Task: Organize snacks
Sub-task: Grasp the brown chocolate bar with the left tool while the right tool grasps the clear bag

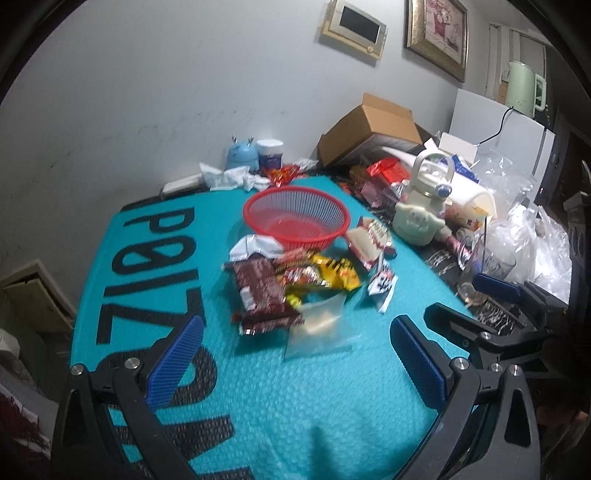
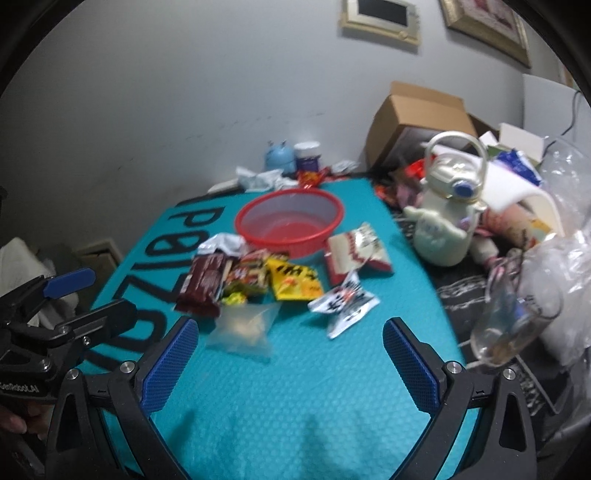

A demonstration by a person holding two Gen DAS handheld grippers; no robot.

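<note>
While both sets of fingers stand spread and empty, the left gripper [image 1: 295,365] and right gripper [image 2: 290,363] face the snack pile [image 2: 255,280]; beyond it sits the red basket [image 2: 290,221]. Blur obscures packet labels.

Both views motion-blurred; print on the snack packets [image 1: 295,280] unreadable. Brown wrapper [image 1: 258,291] overlaps the red and yellow packets beside it, so their edges are hidden. Clear bag [image 2: 243,325] contents just a pale smear. Teal mat [image 1: 258,387] lettering partly covered by the pile and by the left tool [image 1: 295,365] fingers; mat's near edge cut off by the frame. Left tool's body runs off the bottom edge, same for the right tool [image 2: 291,365]. Clutter along the tabletop's right edge behind the cream bottle [image 2: 448,206] is overlapped and can't be separated. Glass [image 2: 517,325] contents unclear. Framed picture [image 2: 487,26] cropped by the top edge.
</note>
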